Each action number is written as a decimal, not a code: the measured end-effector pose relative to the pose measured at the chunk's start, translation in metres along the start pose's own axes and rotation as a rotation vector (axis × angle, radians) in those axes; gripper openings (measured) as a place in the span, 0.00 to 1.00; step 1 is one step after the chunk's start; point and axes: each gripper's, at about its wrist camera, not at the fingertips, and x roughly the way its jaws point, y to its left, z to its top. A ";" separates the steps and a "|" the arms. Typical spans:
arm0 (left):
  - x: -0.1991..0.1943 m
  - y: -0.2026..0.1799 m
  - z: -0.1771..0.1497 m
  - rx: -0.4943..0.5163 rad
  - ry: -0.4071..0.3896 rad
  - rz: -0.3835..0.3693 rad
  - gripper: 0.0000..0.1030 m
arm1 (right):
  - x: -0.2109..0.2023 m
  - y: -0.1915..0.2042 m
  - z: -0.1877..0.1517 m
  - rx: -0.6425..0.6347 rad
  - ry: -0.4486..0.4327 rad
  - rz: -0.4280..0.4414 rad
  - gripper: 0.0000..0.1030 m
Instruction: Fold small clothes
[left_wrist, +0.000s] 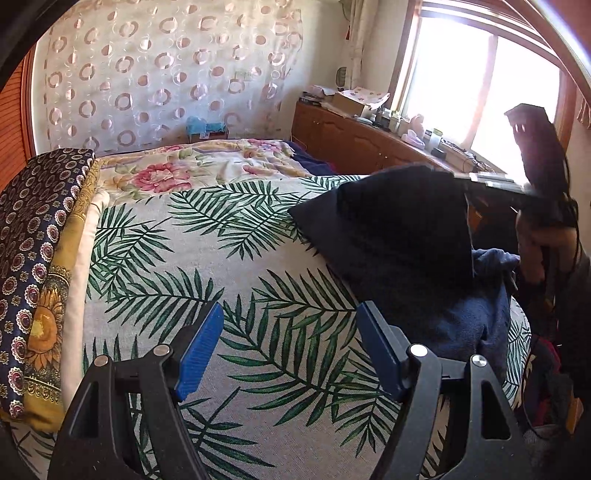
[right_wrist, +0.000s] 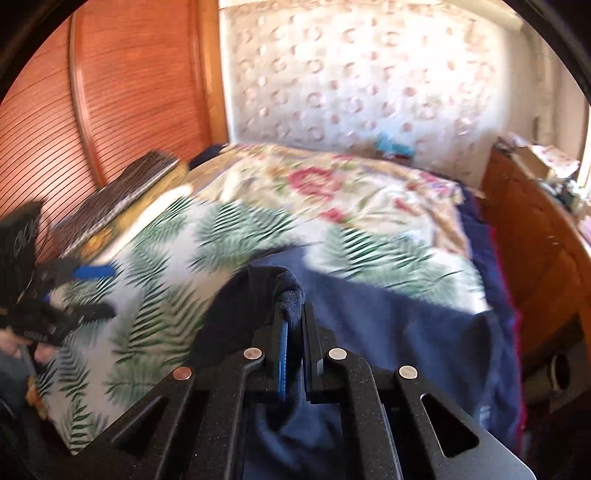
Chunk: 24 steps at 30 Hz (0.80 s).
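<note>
The right gripper (right_wrist: 293, 314) is clamped on a fold of the navy garment (right_wrist: 388, 332), lifting one edge off the palm-leaf bedspread (left_wrist: 221, 258); the left gripper (left_wrist: 290, 339) hangs spread wide and holds nothing; beyond, seemingly, a floral quilt (left_wrist: 192, 162).

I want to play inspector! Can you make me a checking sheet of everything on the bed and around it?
Surface: palm-leaf cloth spread over the bed.
Job's things: dark blue garment, one edge lifted off the cloth, the rest lying on it.
Clutter: folded patterned bedding stacked along the bed's edge; floral quilt behind.
Grippers: left gripper open, holding nothing; right gripper shut on the garment's edge.
Cables: dark cords hang by the right gripper in the left wrist view.
Surroundings: wooden cabinet with small items, bright window, circle-patterned curtain.
</note>
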 end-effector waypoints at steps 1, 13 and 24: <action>0.001 -0.001 0.000 0.000 0.000 -0.001 0.73 | -0.002 -0.010 0.003 0.004 -0.007 -0.026 0.06; 0.004 -0.009 -0.001 0.012 0.016 0.003 0.73 | 0.029 -0.080 0.025 0.051 0.042 -0.217 0.04; 0.004 -0.021 -0.004 0.031 0.020 -0.006 0.73 | 0.039 -0.086 0.031 0.108 0.083 -0.366 0.07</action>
